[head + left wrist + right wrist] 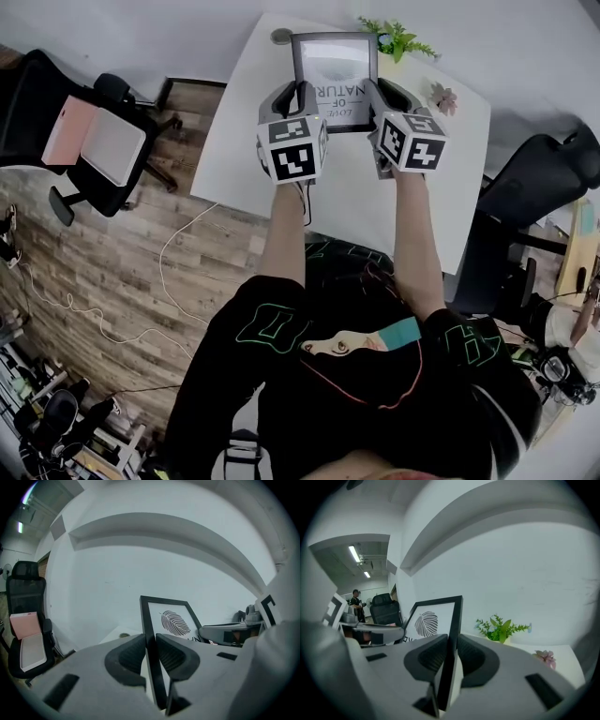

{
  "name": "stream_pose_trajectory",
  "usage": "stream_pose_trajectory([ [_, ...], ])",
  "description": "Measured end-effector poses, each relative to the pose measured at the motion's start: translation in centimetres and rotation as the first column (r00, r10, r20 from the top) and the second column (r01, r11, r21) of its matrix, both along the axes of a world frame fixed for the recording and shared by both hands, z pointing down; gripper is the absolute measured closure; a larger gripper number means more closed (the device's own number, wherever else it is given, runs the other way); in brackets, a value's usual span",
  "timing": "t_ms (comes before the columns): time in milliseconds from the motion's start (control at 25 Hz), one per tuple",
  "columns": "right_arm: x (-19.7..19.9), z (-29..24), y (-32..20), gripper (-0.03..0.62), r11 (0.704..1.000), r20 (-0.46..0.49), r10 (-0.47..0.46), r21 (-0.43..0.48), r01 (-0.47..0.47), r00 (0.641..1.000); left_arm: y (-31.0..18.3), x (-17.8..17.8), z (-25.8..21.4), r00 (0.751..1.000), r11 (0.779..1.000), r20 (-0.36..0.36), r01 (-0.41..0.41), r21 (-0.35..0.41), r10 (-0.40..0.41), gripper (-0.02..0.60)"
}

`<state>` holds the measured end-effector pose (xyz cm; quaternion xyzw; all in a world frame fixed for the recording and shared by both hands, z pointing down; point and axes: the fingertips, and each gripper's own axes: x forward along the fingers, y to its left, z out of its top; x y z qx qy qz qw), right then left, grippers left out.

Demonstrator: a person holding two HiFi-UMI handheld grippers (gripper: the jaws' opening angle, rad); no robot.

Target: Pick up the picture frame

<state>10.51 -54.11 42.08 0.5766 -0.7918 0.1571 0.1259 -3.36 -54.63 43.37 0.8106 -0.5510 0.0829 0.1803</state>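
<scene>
Black moulding round a white print of a grey leaf: the picture frame [335,80] hangs between our two grippers, over the far half of the white table [234,150]. Its printed face is turned toward us and lettering runs under the leaf. From the head view we cannot tell whether its lower edge touches the tabletop.

Our left gripper [150,641] is clamped on the frame's left side rail; in its own view the dark ribbed pads [131,656] press the thin black edge from both sides. Our right gripper [451,645] grips the right side rail the same way, both pads tight against the rail. The two grips sit at about the same level on the frame. Each gripper's marker cube, left [292,148] and right [412,141], faces up at us, with our bare forearms running back from them.

Just behind the frame, a small green plant [398,37] stands at the table's far edge. A pink flower [441,97] lies to the right of our right gripper. A small round object [281,36] sits at the far left corner of the table.

Off the table to the left, a black office chair [47,103] stands on the wood floor [94,244] with something pink and white on its seat. A white cable [173,248] trails across the boards. Another dark chair [548,173] stands to the right of the table
</scene>
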Motion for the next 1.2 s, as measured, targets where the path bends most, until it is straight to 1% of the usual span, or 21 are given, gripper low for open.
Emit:
stream_pose_trajectory([
  [200,0.1,-3.2,-0.4,0.520,0.996,0.009,0.010,0.089,-0.011,1.000,-0.7,0.1,-3.3,1.000,0.996,0.015,-0.009,0.090,0.008,0.506],
  [480,1.0,-7.0,0.7,0.520,0.981,0.013,0.037,0.191,-0.039,0.999,-0.2,0.9,-7.2,0.999,0.981,0.011,-0.034,0.191,0.033,0.506],
  [680,3.0,-9.5,2.2,0.519,0.965,0.016,0.055,0.255,-0.058,0.998,0.9,3.0,-9.7,0.998,0.967,0.006,-0.055,0.251,0.055,0.506],
  [840,3.3,-11.0,2.9,0.519,0.951,0.019,0.064,0.302,-0.067,0.998,1.3,3.3,-11.0,0.997,0.954,-0.006,-0.067,0.292,0.072,0.506],
  [960,3.3,-11.7,3.1,0.520,0.943,0.003,0.081,0.325,-0.077,0.997,1.6,3.3,-11.7,0.997,0.945,-0.008,-0.073,0.320,0.079,0.506],
  [1200,3.1,-12.5,3.5,0.520,0.937,-0.011,0.083,0.342,-0.074,0.996,1.8,3.1,-12.1,0.997,0.937,-0.024,-0.065,0.342,0.078,0.505],
])
